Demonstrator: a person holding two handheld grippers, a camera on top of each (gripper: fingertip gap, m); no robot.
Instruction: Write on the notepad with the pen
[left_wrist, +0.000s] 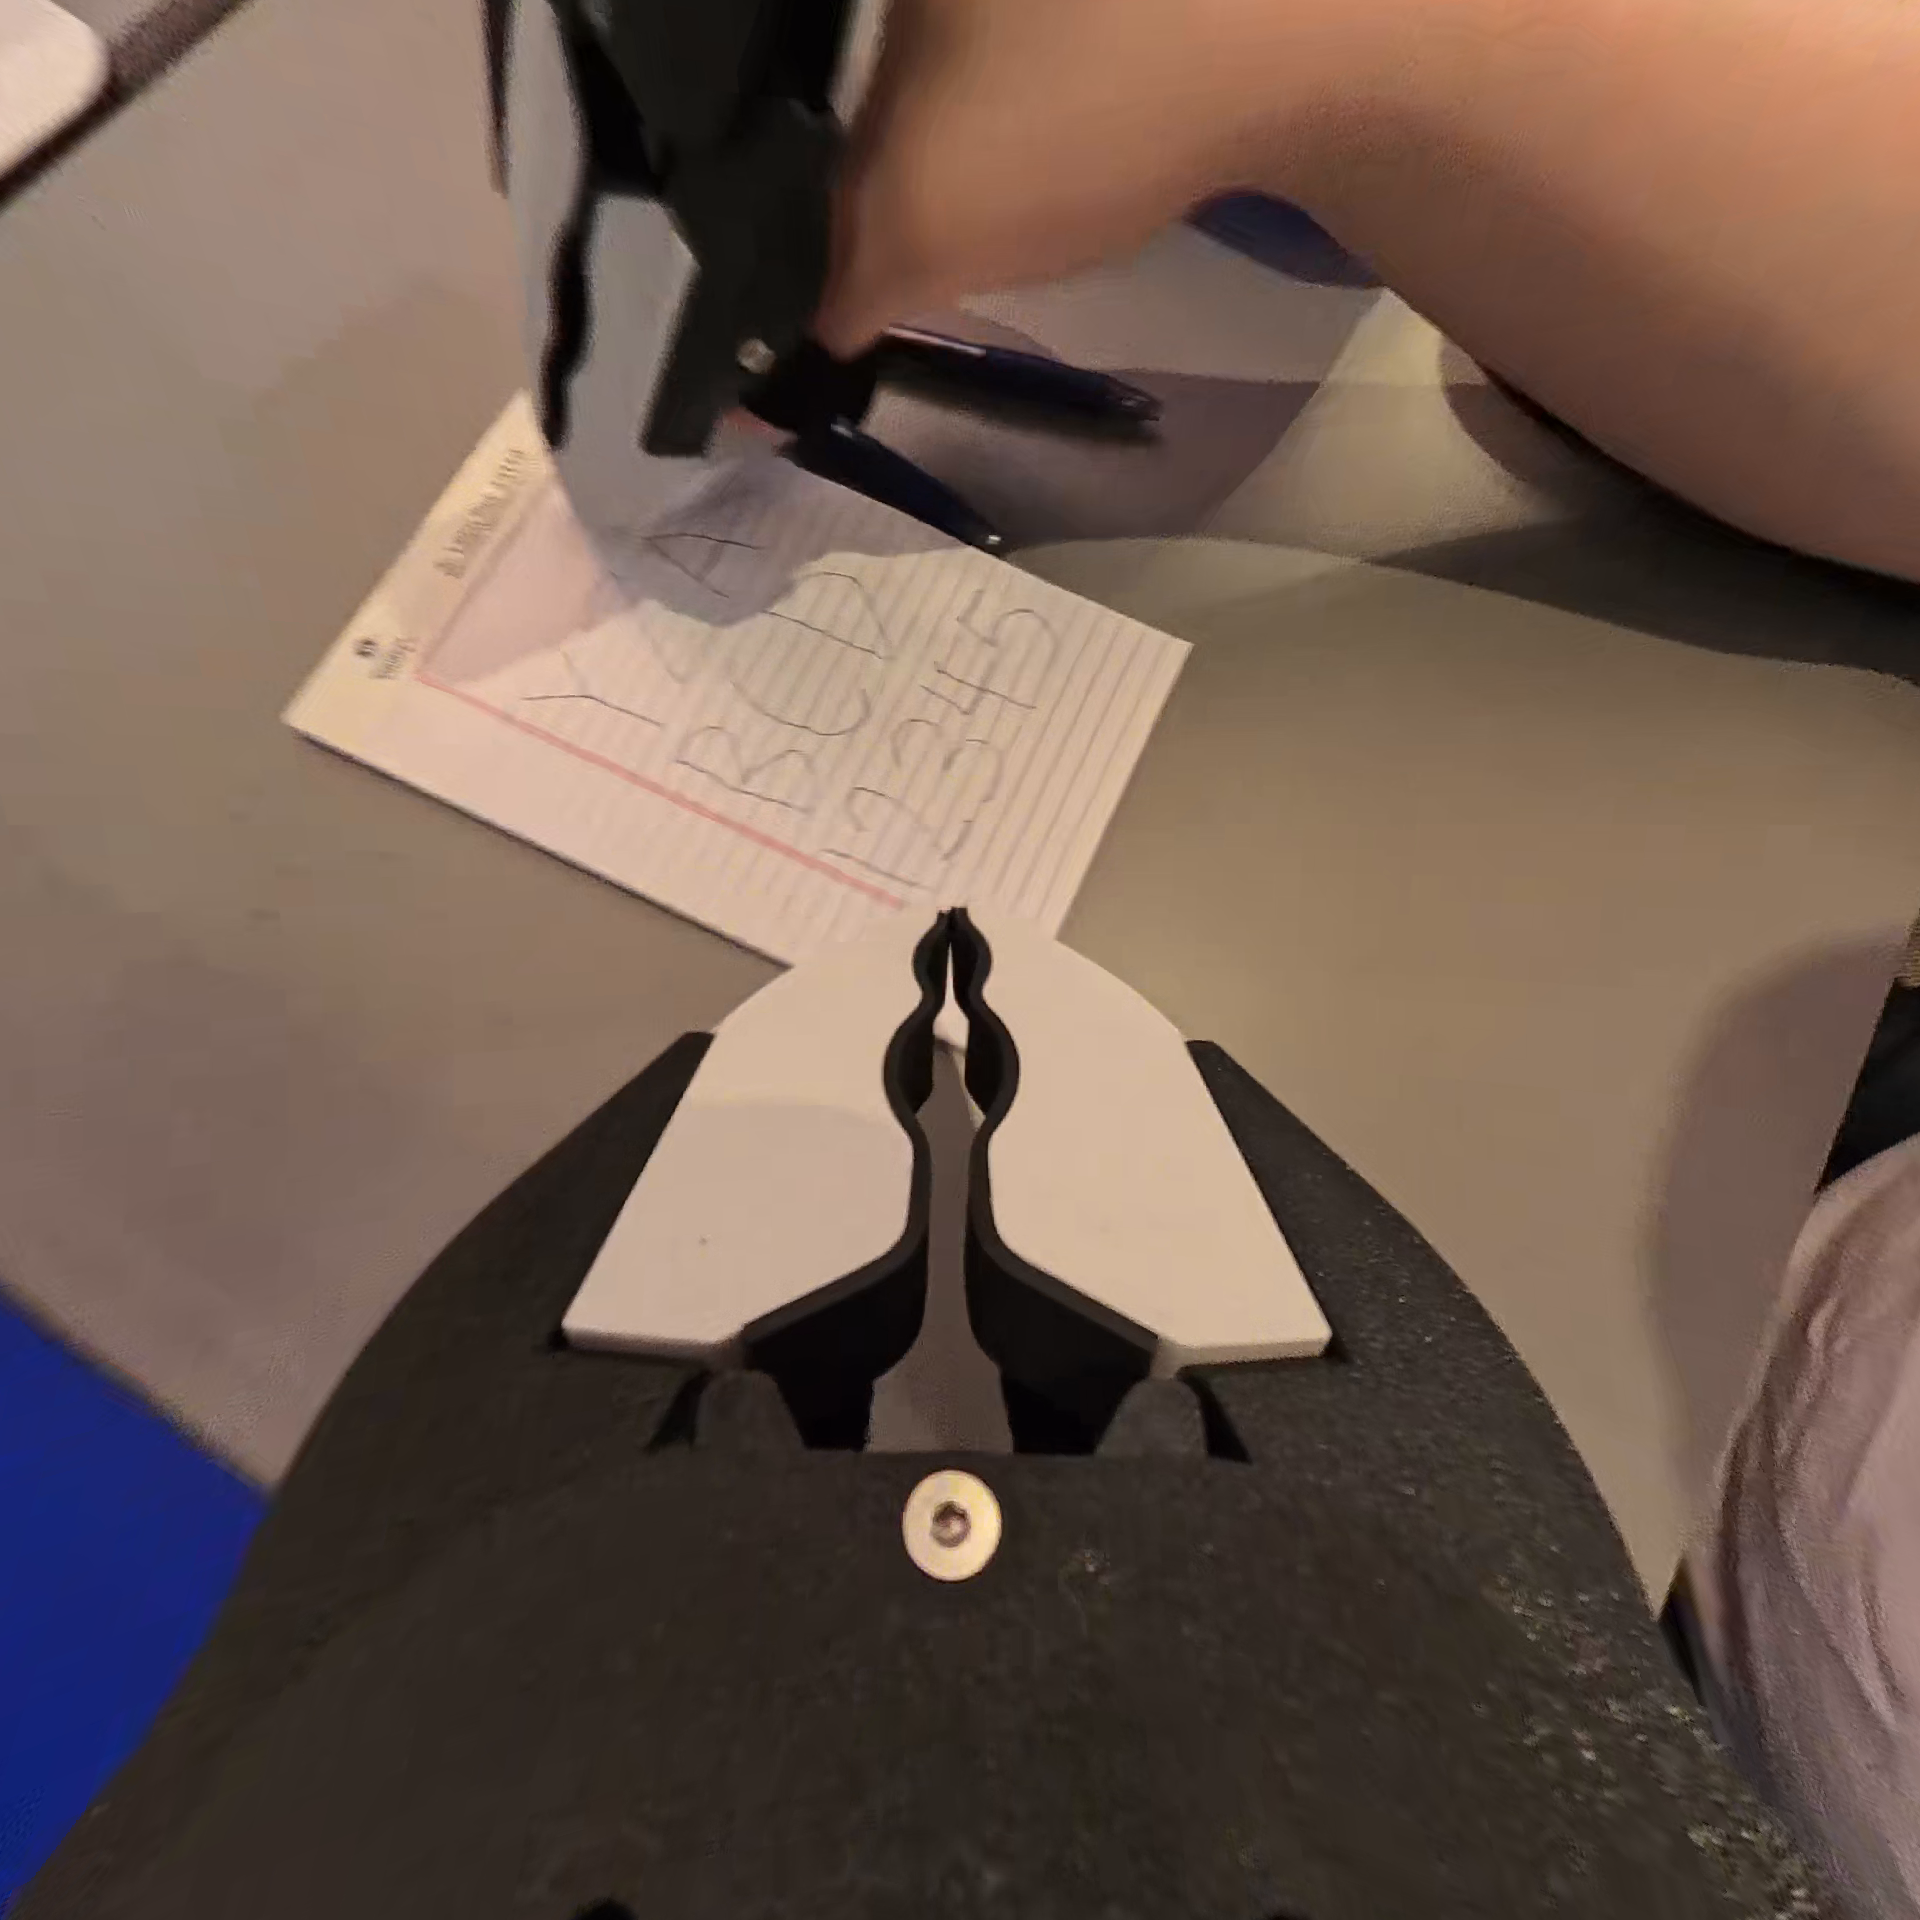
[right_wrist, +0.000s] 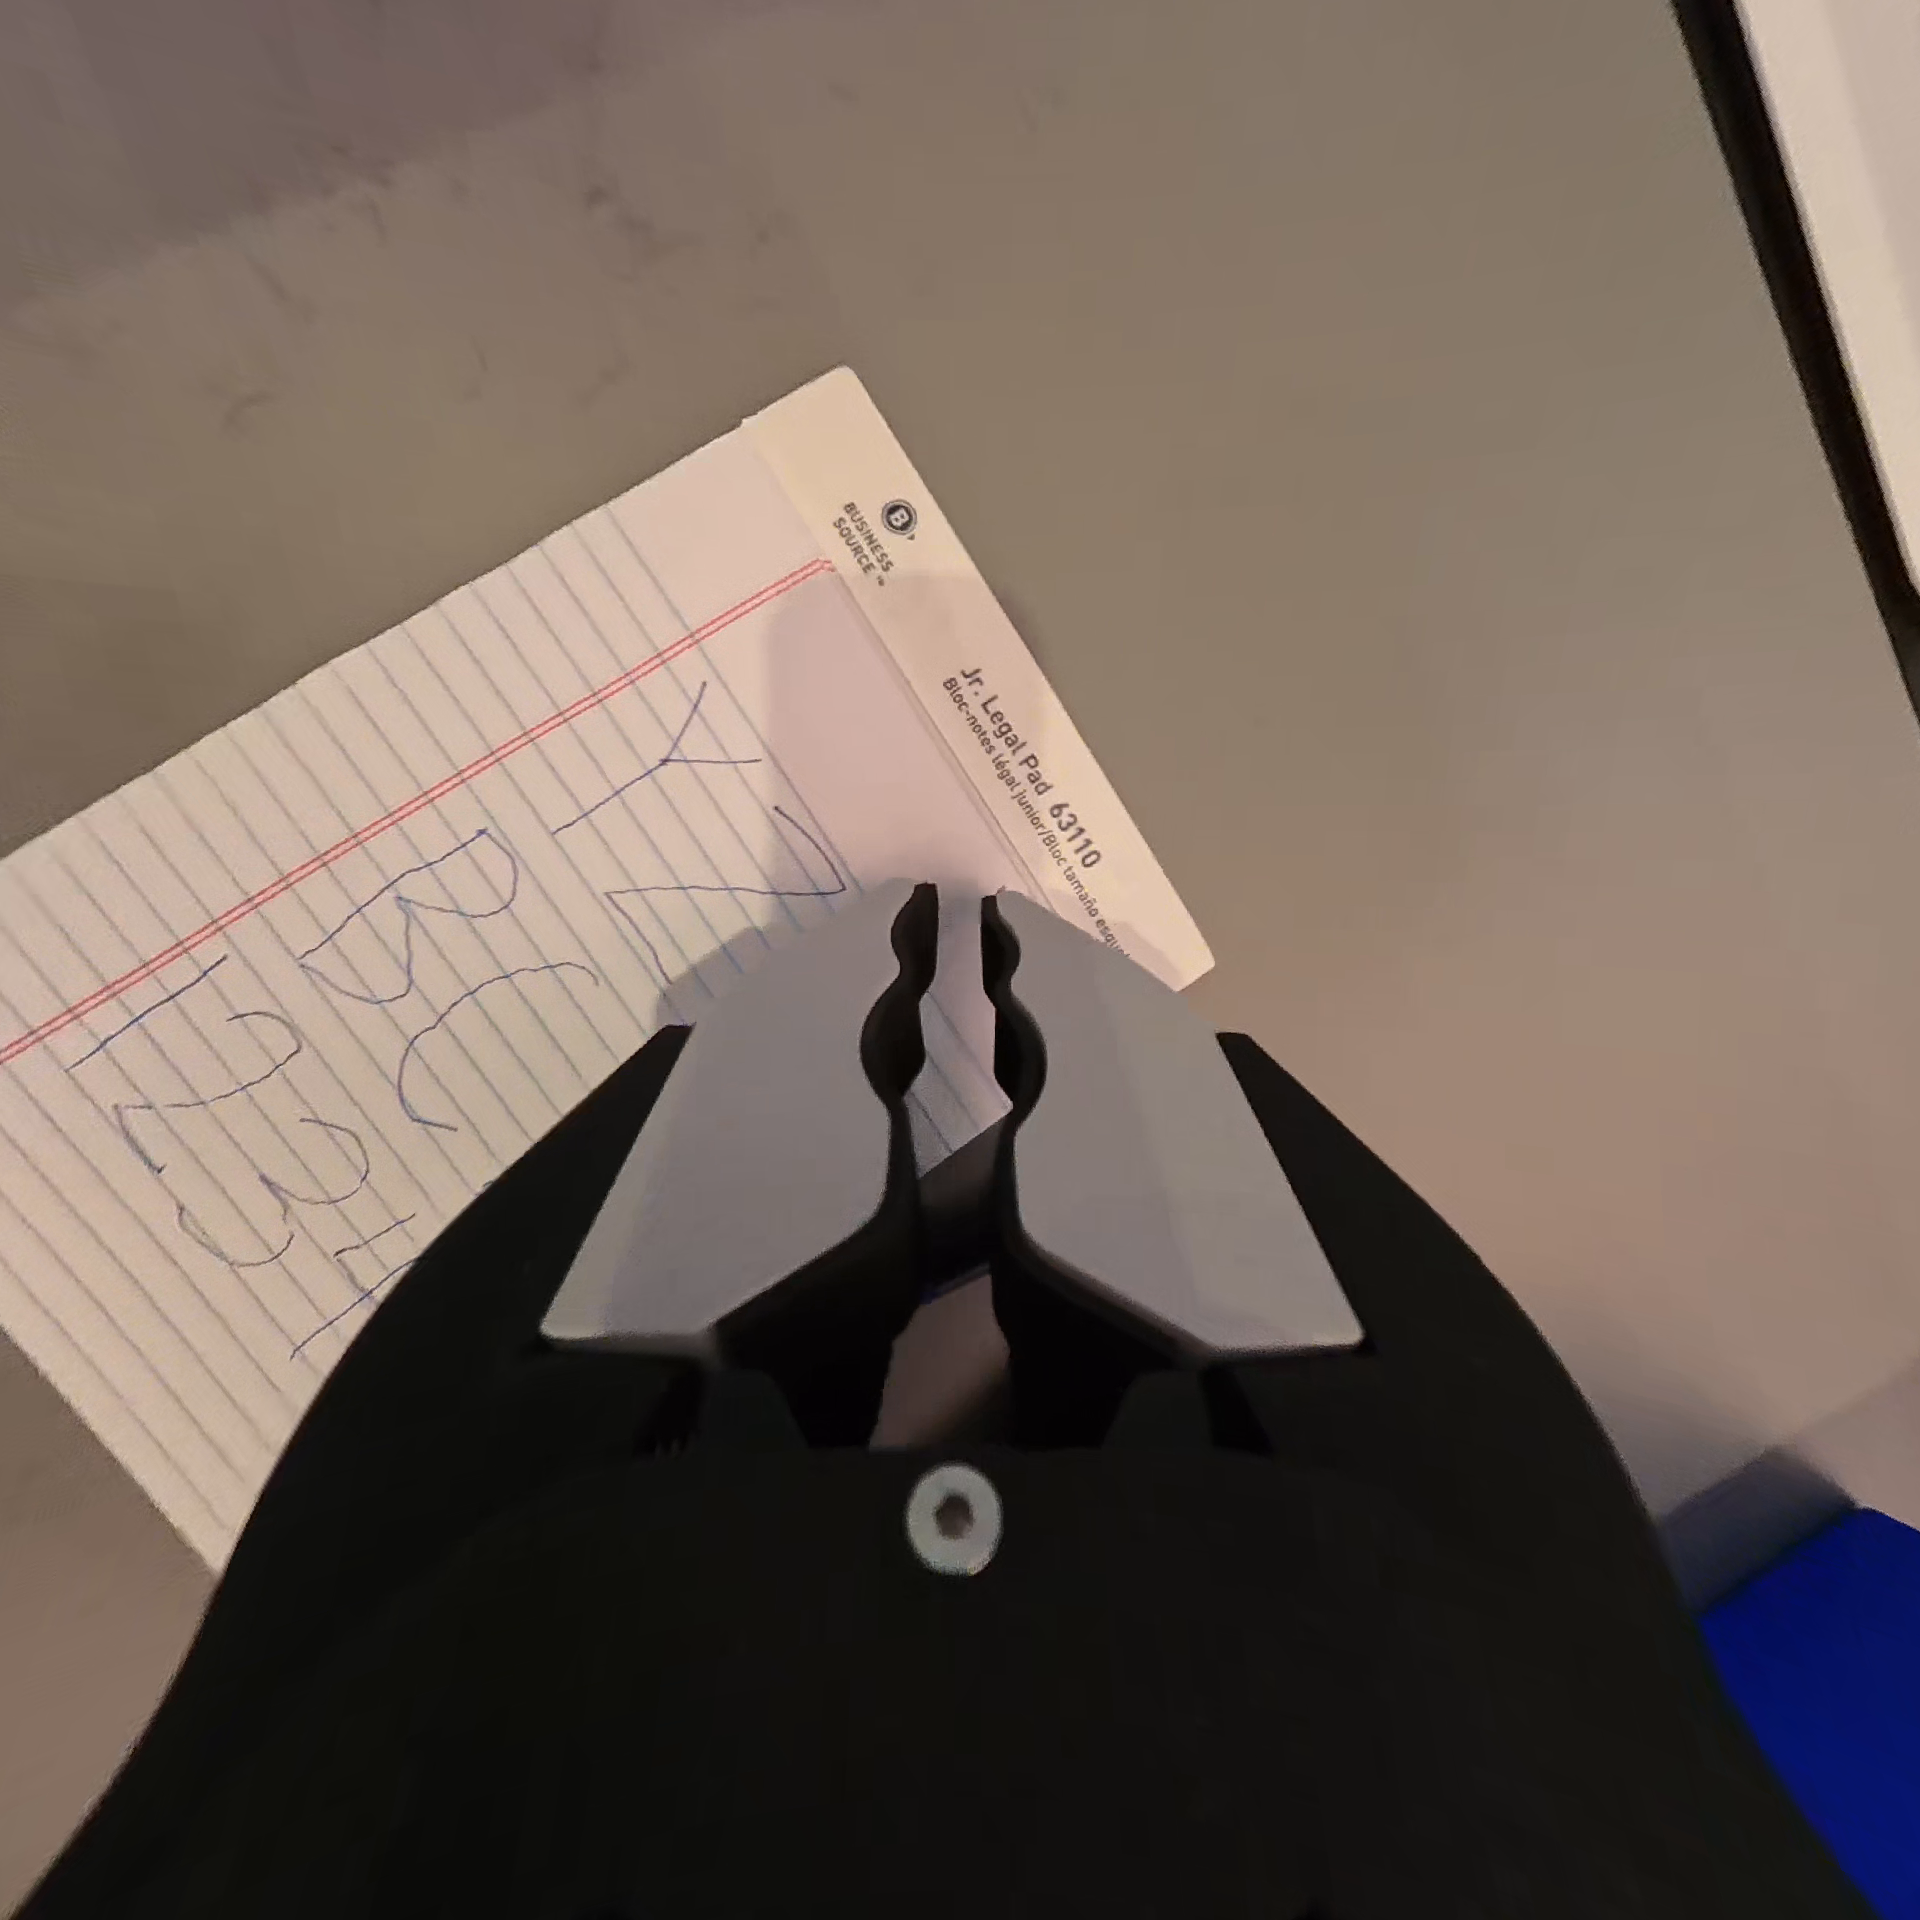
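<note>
A white lined notepad (left_wrist: 831, 727) with handwriting on it lies on the grey table (left_wrist: 260, 935); it also shows in the right wrist view (right_wrist: 416, 831). My left gripper (left_wrist: 951, 920) is shut and empty, with its tips at the pad's near edge. My right gripper (right_wrist: 956, 894) is over the pad's top right part, near the header strip. Its jaws stand slightly apart at the tips, shut on a dark blue pen (right_wrist: 954, 1195) held deep between the fingers. In the left wrist view the right gripper (left_wrist: 665, 520) is blurred, and the pen (left_wrist: 894, 488) sticks out sideways.
A second dark pen (left_wrist: 1018, 379) lies on the table beyond the pad. A person's arm (left_wrist: 1455, 260) reaches in from the right. A blue object (left_wrist: 83, 1507) lies at the lower left. A white, dark-edged object (right_wrist: 1849, 260) stands at the far right. There is about 15 cm between the tips of the two grippers.
</note>
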